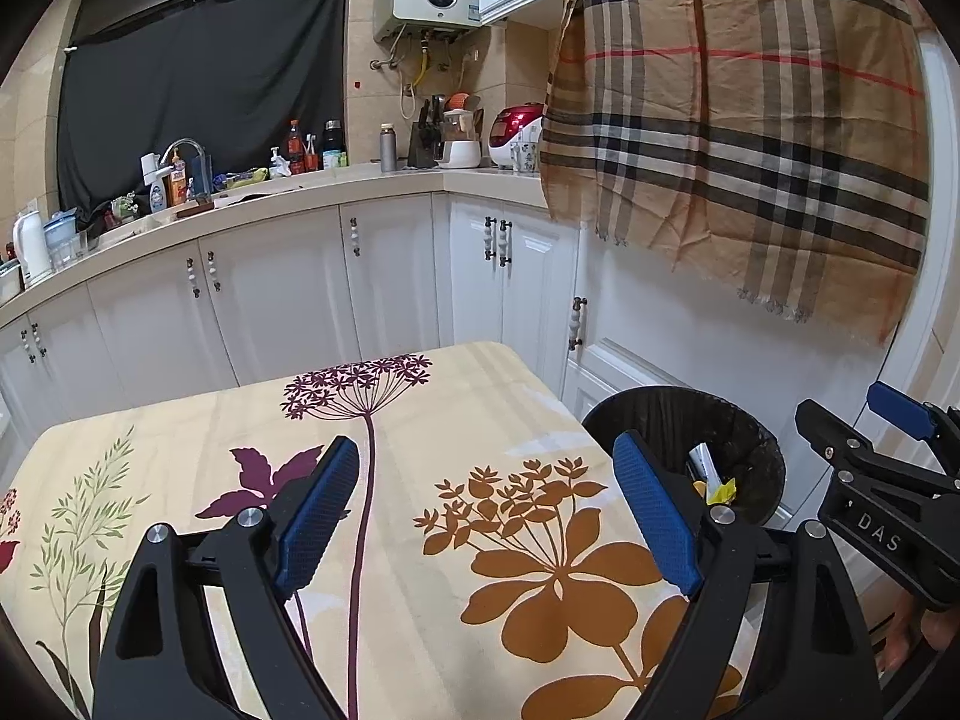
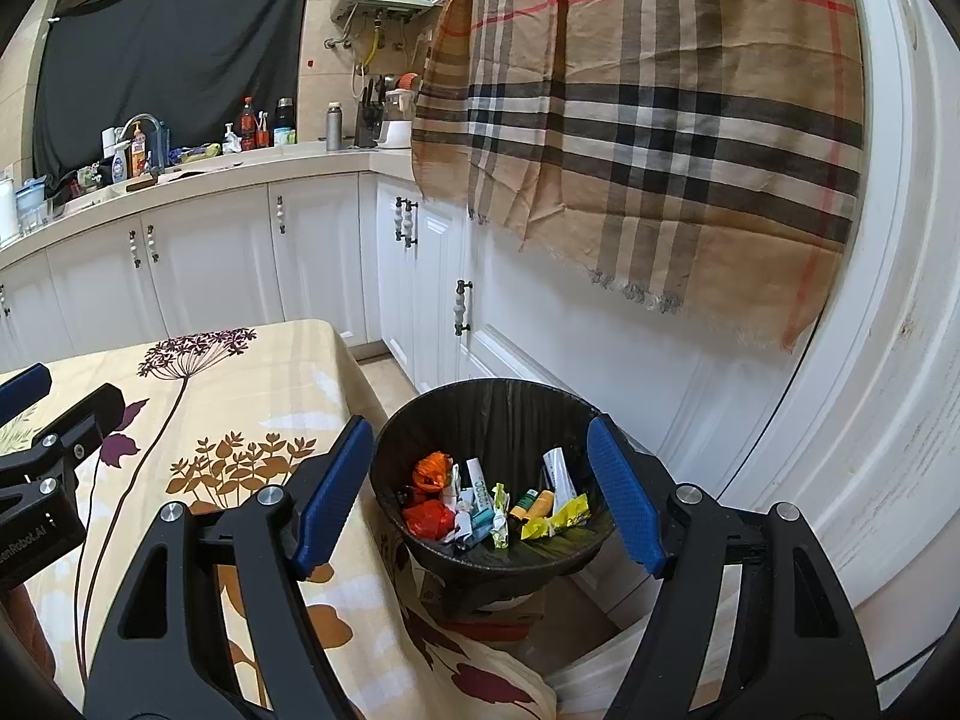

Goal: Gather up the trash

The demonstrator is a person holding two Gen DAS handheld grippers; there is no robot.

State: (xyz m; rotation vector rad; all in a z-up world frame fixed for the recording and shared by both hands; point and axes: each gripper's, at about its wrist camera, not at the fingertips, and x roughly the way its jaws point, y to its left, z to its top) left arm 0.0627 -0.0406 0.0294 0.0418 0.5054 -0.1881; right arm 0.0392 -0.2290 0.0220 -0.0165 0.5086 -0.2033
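A black trash bin (image 2: 480, 402) stands beside the table's right edge, holding several crumpled wrappers (image 2: 498, 504) in orange, red, white, green and yellow. My right gripper (image 2: 480, 495) hovers above the bin, open, with nothing between its blue pads. Over the flowered tablecloth (image 1: 420, 420) my left gripper (image 1: 489, 507) stands open and holds nothing. In the left wrist view the bin (image 1: 750, 420) shows at the right with a little trash in it, and the right gripper (image 1: 888, 450) reaches in from the right edge. The left gripper's tip (image 2: 36, 408) shows at the left of the right wrist view.
White cabinets (image 1: 288, 288) run behind the table under a counter (image 1: 336, 186) crowded with bottles and appliances. A plaid cloth (image 1: 750, 138) hangs over the cabinets at right. The bin rests on a box (image 2: 480, 618) on the floor, close to the table's corner.
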